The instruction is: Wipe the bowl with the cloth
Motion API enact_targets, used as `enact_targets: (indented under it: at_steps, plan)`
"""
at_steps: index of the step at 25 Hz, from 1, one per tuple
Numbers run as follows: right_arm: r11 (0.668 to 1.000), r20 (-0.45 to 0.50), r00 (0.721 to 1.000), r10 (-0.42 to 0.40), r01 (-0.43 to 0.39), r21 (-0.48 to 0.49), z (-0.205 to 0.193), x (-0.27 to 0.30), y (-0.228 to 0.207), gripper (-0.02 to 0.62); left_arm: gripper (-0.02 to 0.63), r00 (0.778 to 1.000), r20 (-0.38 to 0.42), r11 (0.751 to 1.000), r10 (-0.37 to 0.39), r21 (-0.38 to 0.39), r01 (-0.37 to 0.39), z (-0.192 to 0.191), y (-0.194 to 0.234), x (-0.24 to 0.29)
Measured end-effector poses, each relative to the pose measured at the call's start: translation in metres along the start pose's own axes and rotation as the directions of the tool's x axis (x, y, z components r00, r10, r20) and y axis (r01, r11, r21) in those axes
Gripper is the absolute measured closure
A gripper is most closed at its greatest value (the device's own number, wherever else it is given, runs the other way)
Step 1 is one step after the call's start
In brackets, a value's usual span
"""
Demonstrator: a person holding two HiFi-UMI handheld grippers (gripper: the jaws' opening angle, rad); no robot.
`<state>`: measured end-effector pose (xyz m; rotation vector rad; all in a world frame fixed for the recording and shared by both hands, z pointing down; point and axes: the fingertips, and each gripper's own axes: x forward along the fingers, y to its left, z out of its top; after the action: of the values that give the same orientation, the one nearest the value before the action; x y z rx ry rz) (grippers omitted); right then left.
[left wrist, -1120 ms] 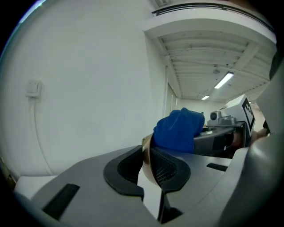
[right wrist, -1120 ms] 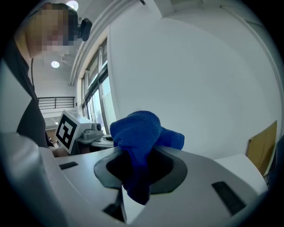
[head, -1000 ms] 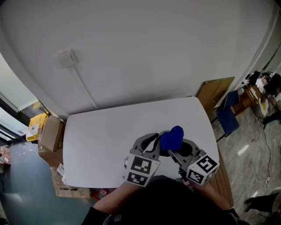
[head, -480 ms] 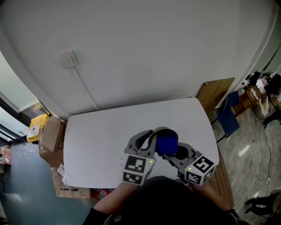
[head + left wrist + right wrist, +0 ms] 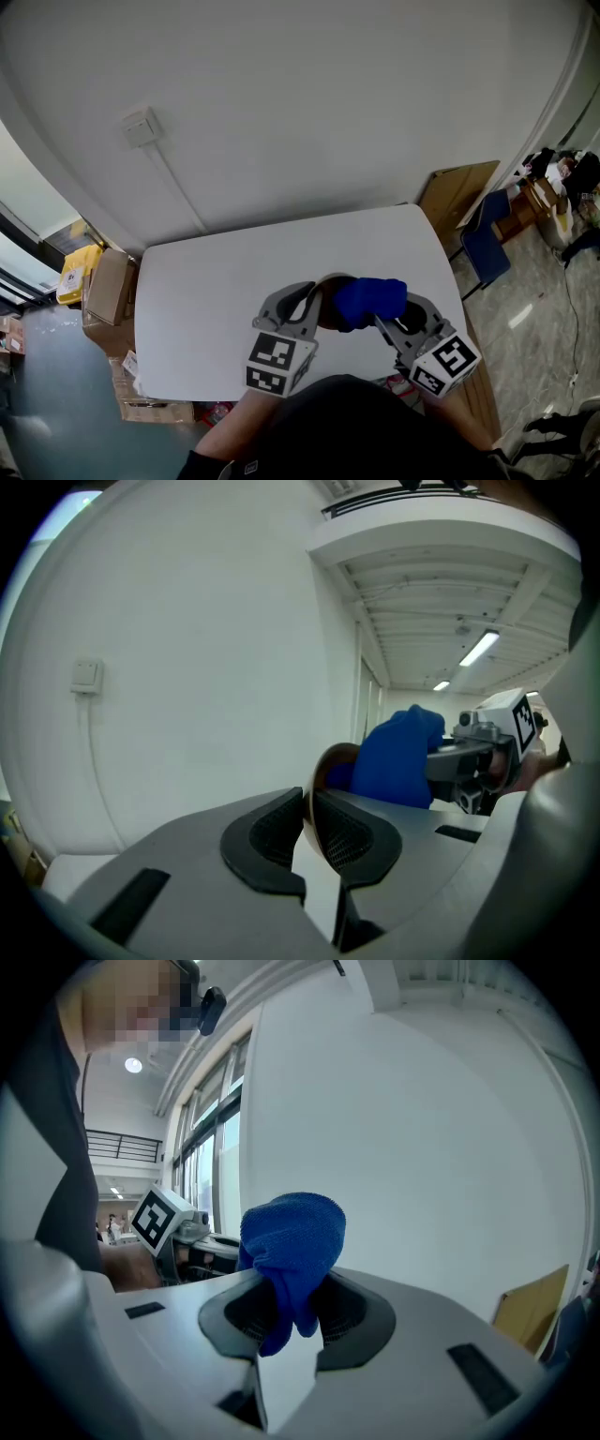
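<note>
A brown bowl [image 5: 329, 313] hangs above the white table [image 5: 216, 291], tipped on its side. My left gripper [image 5: 316, 302] is shut on the bowl's rim [image 5: 327, 759]; its jaws have just been closing a little further with the rim between them. In the right gripper view my right gripper [image 5: 292, 1314] is shut on a bunched blue cloth [image 5: 292, 1239]. The cloth [image 5: 371, 299] sits against the bowl's open side, and in the left gripper view the cloth [image 5: 397, 757] fills the mouth. My right gripper [image 5: 382, 315] comes in from the right.
Cardboard boxes [image 5: 107, 281] stand on the floor left of the table. A blue chair [image 5: 487, 247] and a leaning cardboard sheet [image 5: 457, 195] are off its right end. A wall switch [image 5: 141, 125] with a cable is on the wall behind.
The blue cloth has swung from upright over the bowl to lying sideways toward the right. The right gripper shifted right and rolled; the left gripper's marker cube slid slightly left.
</note>
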<state>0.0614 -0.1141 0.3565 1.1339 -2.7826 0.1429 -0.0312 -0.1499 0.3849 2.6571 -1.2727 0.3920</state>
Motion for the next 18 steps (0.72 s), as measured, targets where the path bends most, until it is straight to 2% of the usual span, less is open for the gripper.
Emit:
enact_targets:
  at_steps: [7, 12, 18]
  plan:
    - [0.999, 0.131, 0.991, -0.018, 0.021, -0.023, 0.031, -0.010, -0.003, 0.515, 0.580, 0.999, -0.049, 0.996, -0.007, 0.093, 0.012, -0.005, -0.002, -0.006]
    - [1.000, 0.113, 0.994, -0.012, 0.012, 0.001, 0.028, -0.007, -0.010, 0.515, 0.581, 1.000, -0.025, 0.998, -0.016, 0.065, 0.017, 0.005, 0.007, -0.015]
    - [1.000, 0.108, 0.994, 0.001, -0.003, 0.016, 0.022, -0.003, -0.007, 0.515, 0.581, 0.999, 0.037, 1.000, 0.004, -0.021, -0.003, 0.022, 0.024, -0.028]
